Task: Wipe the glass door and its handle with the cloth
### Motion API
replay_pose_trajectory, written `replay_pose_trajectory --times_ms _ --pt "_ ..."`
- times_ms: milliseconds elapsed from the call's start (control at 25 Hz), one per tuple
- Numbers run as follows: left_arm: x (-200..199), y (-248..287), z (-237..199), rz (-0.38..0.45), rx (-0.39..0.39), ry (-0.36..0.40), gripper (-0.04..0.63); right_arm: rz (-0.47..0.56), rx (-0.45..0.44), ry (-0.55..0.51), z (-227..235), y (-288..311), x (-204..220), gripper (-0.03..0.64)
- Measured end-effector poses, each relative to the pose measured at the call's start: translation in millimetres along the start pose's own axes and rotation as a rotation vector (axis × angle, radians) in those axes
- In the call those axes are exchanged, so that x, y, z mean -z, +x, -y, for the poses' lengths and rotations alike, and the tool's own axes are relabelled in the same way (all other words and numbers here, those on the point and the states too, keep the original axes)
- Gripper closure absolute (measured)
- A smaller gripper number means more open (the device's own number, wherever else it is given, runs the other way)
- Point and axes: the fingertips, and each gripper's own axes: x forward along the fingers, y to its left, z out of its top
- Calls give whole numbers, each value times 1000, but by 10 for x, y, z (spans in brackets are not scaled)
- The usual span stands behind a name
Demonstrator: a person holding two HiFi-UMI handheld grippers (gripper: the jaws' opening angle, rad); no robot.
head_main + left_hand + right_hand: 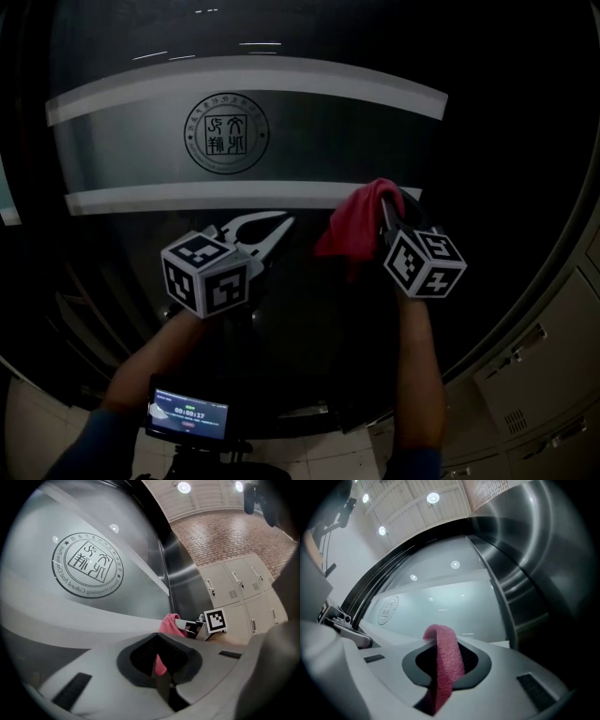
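Right gripper [388, 212] clamped on the pink cloth [354, 227], centre-right of head view, at the glass door [300, 141]; left gripper [282, 225] centre-left, jaws together, empty.

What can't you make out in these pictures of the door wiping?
The door handle: no view shows it plainly.
Whether the cloth touches the glass door: the cloth's own folds hide the contact in the head view.
The seal lettering: too small and dim in the head view.
The small screen text: too small, at the bottom of the head view.
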Motion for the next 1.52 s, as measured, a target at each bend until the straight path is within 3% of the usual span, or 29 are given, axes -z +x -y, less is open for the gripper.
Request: replay_pose_trajectory --times_ms 200,360,520,720,920,1120,1320,1520 --pt "-14 -70 -160 -4 -27 -9 584 22 51 28 317 -87 -11 586" --pt "-67 -244 -255 -5 -38 0 584 22 63 -6 168 -87 -82 589" --pt "-201 -595 -441 9 -54 -12 584 90 -64 -27 -605 39 -404 589" --pt "-526 -1236 -689 27 -71 -15 584 181 -303 23 -2002 354 -861 589" --pt "-1016 -2040 -1003 26 -162 63 584 208 -521 35 -3432 861 -1163 589" --pt "-1395 -2683 -1190 36 -229 115 584 192 -639 63 -4439 1339 -1394 589" --pt "-1498 -2966 -1315 42 -258 112 584 150 -685 57 -4977 1624 -1407 589" --pt "-1475 -2807 -1257 35 -226 119 584 137 -625 52 -4669 1636 -1366 589"
